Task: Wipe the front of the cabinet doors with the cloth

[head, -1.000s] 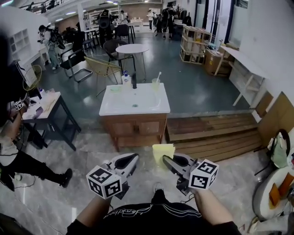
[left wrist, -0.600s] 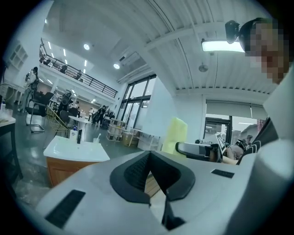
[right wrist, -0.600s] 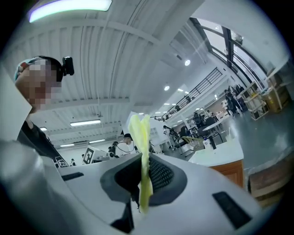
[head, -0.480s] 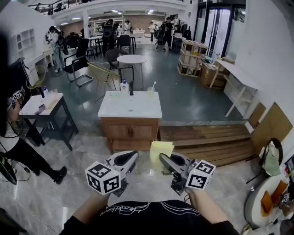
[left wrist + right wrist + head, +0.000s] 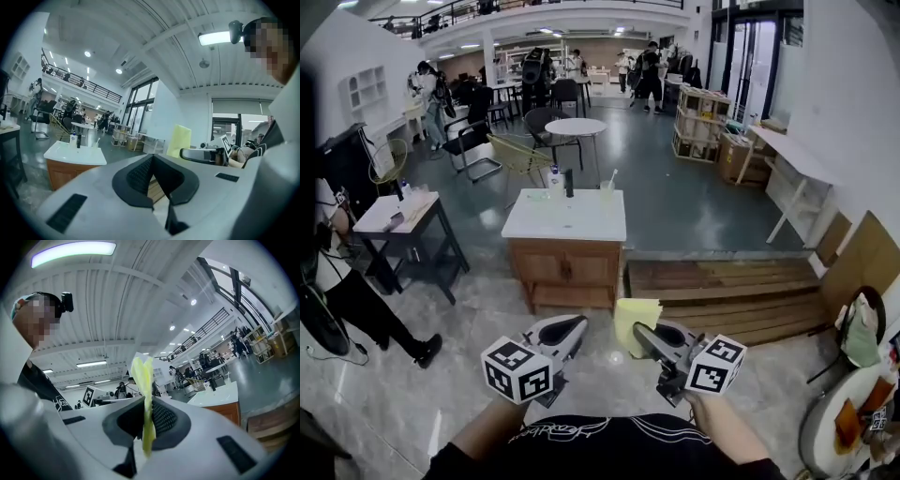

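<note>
The right gripper (image 5: 639, 330) pinches the yellow cloth (image 5: 636, 313) between its fingers, and the cloth stands upright above them. The left gripper (image 5: 578, 323) has its fingers pressed together at the tips, holding nothing. The wooden cabinet doors (image 5: 567, 266) stand well apart ahead.

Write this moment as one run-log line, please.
right gripper: shut on thin yellow cloth | left gripper: shut, empty | wooden cabinet doors: ahead, not yet wiped
</note>
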Action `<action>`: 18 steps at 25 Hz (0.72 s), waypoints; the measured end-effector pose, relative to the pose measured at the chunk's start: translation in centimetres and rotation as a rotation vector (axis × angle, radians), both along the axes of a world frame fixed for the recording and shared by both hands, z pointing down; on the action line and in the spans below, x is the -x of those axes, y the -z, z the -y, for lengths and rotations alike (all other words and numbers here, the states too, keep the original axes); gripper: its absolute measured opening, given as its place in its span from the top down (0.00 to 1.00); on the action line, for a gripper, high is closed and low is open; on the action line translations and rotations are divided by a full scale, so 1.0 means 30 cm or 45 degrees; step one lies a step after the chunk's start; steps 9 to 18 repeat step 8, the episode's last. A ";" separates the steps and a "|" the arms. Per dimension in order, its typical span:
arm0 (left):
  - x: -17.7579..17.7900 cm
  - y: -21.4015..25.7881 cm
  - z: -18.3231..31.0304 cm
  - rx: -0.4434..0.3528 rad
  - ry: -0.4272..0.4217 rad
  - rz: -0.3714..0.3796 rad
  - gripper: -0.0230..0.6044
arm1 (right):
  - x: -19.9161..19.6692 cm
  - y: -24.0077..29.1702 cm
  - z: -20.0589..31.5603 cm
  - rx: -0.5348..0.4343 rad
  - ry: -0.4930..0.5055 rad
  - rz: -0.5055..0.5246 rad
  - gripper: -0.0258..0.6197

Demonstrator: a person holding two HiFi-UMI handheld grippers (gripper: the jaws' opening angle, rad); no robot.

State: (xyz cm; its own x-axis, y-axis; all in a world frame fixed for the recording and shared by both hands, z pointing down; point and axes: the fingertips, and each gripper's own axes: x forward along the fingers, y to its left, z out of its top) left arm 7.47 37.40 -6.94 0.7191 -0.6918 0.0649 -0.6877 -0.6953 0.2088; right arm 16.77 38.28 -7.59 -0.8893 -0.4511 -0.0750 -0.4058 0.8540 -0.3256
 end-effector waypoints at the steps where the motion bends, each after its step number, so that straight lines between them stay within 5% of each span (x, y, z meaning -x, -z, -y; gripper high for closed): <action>1: -0.011 -0.001 -0.008 -0.003 0.008 0.003 0.95 | -0.010 -0.001 -0.007 -0.006 0.003 -0.003 0.90; 18: -0.075 -0.035 -0.075 -0.006 0.048 0.012 0.95 | -0.062 -0.032 -0.075 -0.018 0.031 0.002 0.90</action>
